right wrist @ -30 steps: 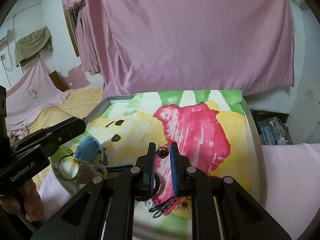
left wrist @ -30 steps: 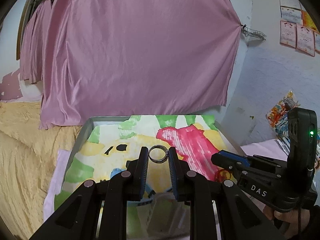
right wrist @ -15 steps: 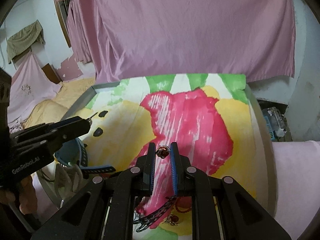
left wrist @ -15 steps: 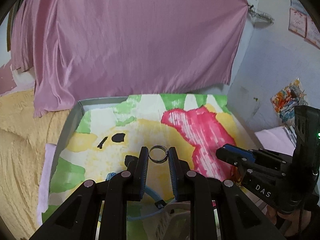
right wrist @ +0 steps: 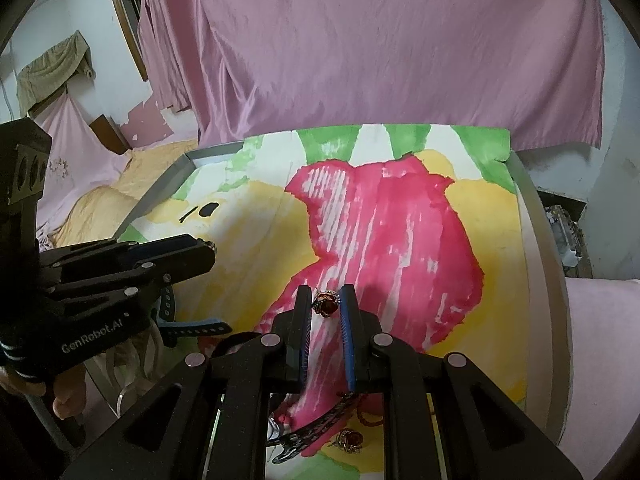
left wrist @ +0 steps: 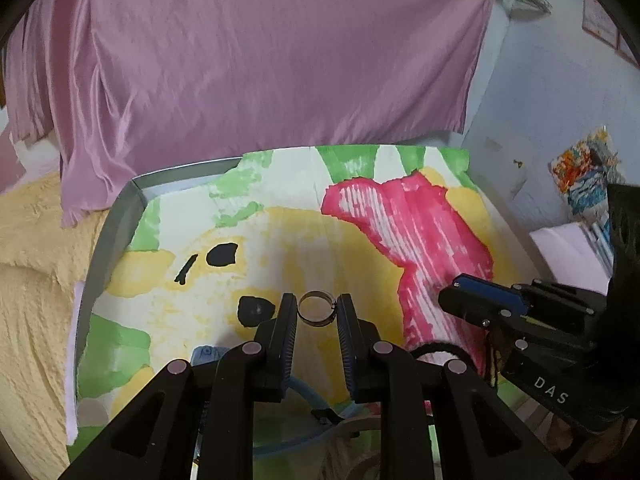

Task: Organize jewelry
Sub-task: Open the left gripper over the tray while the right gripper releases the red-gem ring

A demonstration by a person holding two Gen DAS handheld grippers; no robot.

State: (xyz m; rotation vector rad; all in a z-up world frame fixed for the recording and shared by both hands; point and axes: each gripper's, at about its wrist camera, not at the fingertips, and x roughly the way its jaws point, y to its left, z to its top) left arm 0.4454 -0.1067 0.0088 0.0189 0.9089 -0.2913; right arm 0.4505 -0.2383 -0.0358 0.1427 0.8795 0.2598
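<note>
My left gripper (left wrist: 317, 310) is shut on a plain silver ring (left wrist: 316, 310), held above the yellow part of a painted sheet lining a metal tray (left wrist: 116, 232). My right gripper (right wrist: 326, 304) is shut on a ring with a dark red stone (right wrist: 326, 305), held above the red patch of the sheet. The right gripper also shows at the right of the left wrist view (left wrist: 480, 298), and the left gripper shows at the left of the right wrist view (right wrist: 200, 254). More jewelry lies near the tray's front: another red-stone ring (right wrist: 349, 440), a black hair clip (right wrist: 316, 428), a blue watch strap (right wrist: 196, 326).
A pink curtain (left wrist: 260, 60) hangs behind the tray. A yellow bedspread (left wrist: 36, 280) lies to the left. The tray's right rim (right wrist: 544, 280) borders a pink cloth (right wrist: 600, 340). A light-blue band (left wrist: 304, 396) lies under my left gripper.
Both grippers have moved forward over the tray, farther onto the painted sheet, each still holding its ring. The jewelry at the front has slid lower in both views.
</note>
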